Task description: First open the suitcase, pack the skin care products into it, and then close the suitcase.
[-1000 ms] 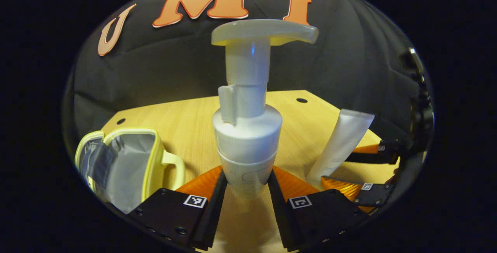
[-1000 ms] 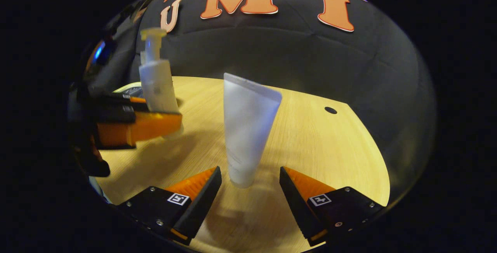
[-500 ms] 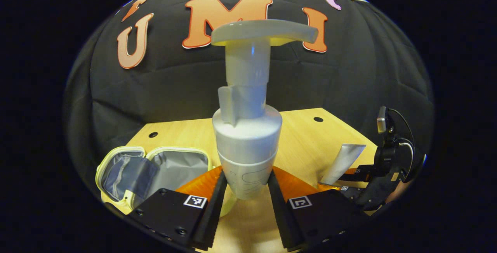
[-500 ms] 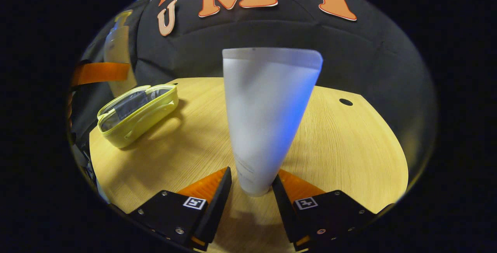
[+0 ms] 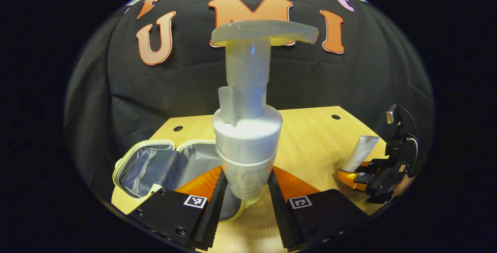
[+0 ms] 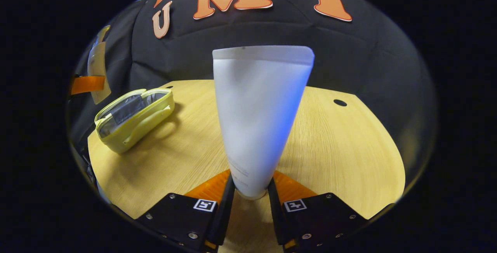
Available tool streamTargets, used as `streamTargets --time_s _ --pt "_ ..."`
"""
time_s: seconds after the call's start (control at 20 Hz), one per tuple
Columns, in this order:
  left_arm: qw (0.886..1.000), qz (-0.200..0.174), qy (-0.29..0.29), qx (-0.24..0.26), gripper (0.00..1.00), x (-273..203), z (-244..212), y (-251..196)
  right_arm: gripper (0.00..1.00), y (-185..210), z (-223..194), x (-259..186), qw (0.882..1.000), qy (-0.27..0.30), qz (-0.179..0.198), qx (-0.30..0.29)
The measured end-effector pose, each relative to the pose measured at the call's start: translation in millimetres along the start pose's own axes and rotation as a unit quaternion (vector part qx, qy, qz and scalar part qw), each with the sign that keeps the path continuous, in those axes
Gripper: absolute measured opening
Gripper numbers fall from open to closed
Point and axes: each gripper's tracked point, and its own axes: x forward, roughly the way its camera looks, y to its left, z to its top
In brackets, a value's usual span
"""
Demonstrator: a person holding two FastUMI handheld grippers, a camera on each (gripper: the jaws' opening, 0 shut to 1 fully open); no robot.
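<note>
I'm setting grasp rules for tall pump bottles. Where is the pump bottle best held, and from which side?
Low on the round body, from the side, as the left gripper has it. The pump bottle stands upright; its body is smooth and wide, while the spout head overhangs and the neck is narrow.

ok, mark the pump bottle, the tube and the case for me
pump bottle (image 5: 247, 138): left gripper view, on its collar.
tube (image 6: 259, 109): right gripper view, mid body.
case (image 6: 134, 123): right gripper view, on its side wall.
</note>
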Motion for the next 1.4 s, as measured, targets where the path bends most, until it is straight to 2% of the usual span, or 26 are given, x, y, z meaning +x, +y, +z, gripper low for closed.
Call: streamTargets --time_s 0.25,0.45,0.8,1.1,1.4 --pt "1.0 0.008 -0.013 -0.006 0.62 -10.5 12.1 28.1 0.49 13.2 43.5 -25.1 1.0 -0.027 -0.001 -0.014" --pt "1.0 0.004 -0.011 -0.016 0.62 -18.9 14.8 52.6 0.49 41.9 75.7 -44.4 0.999 -0.043 0.01 -0.021" --pt "1.0 -0.003 -0.01 -0.003 0.62 -24.7 11.0 117.5 0.49 97.8 103.4 -67.0 0.998 -0.047 0.012 -0.027" --pt "0.999 -0.036 -0.003 0.004 0.62 -20.6 2.2 156.1 0.49 148.5 125.8 -72.4 0.998 -0.054 0.005 -0.018" --pt "0.995 -0.093 0.027 -0.005 0.62 -3.6 -16.8 166.7 0.49 203.3 149.4 -73.6 0.998 -0.07 -0.005 -0.006"
